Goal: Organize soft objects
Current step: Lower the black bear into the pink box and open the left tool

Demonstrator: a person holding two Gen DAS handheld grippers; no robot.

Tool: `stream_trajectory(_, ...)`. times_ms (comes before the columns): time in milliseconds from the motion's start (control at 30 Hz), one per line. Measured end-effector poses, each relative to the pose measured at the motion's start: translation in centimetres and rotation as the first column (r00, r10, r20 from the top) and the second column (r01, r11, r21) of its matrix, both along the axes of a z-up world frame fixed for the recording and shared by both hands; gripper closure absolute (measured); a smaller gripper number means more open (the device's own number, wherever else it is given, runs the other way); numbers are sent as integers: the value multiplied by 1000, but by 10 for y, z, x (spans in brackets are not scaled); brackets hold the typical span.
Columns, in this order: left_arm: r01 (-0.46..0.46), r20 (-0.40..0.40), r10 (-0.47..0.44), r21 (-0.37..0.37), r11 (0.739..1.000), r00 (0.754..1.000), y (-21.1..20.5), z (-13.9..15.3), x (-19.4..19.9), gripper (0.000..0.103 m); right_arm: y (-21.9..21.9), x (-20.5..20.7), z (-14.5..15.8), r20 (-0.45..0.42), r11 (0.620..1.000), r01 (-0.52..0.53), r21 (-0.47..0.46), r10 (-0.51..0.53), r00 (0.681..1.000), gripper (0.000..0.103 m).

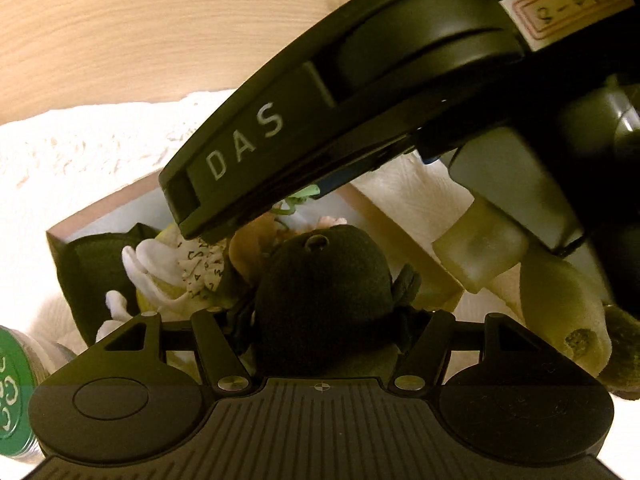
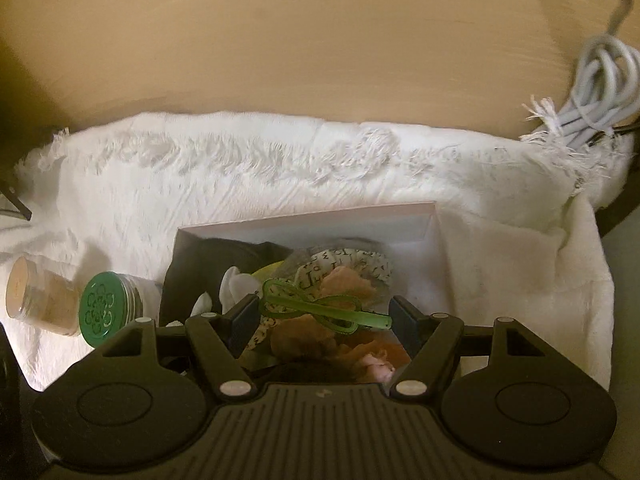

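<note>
Both tools point down into a box (image 2: 428, 220) that sits on a white fringed cloth (image 2: 120, 200) in the middle of each frame. The box is full of soft things: a dark round plush toy (image 1: 324, 280), a white glove (image 2: 236, 284), a rag with letters on it (image 2: 360, 260) and a green loop (image 2: 312, 308).

The right tool (image 2: 324, 320) is wide open, with the green loop lying between its fingers. The left tool (image 1: 324, 320) is wide too, with the plush toy between its fingers; I cannot tell if it squeezes it.

A green-lidded jar (image 2: 104, 308) lies at lower left, just beside the box.
</note>
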State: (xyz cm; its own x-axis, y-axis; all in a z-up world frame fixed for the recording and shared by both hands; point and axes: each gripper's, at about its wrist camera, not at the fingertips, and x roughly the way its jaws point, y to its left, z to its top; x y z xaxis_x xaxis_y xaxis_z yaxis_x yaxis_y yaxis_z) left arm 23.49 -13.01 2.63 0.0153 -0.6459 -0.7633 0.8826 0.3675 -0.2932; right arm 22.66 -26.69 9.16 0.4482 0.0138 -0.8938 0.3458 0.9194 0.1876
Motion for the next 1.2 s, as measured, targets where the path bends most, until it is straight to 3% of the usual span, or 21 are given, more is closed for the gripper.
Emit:
stream_trajectory(167,1,1,-1,-5,1000,1000,2,-3,0,32,4,7,-1,-51,999,-48,6,48,998,32)
stream_trajectory(333,-3,6,3,-9,1000,1000,9,-2,0,30,4,-1,7,-66,999,-29,-19,28,997,31)
stream_trajectory(567,-85,11,86,-69,994,996,25,2,-2,29,7,-36,46,86,997,47,-56,-42,995,31)
stream_trajectory(700,-60,-6,60,-96,994,998,30,4,-4,30,9,-54,59,133,995,92,-46,-85,987,31)
stream_trajectory(833,-84,-1,85,-176,981,996,44,11,-7,31,4,-77,67,199,985,163,-49,-151,968,31)
stream_trajectory(933,-136,52,152,-241,961,987,56,21,-11,32,-4,-95,70,245,981,190,-50,-172,954,31)
stream_trajectory(1067,-284,129,339,-323,903,932,85,36,-18,32,-13,-116,72,329,980,188,-72,-155,931,31)
stream_trajectory(1200,-475,173,561,-368,799,809,120,43,-36,32,-16,-140,66,409,991,114,-76,-73,910,27)
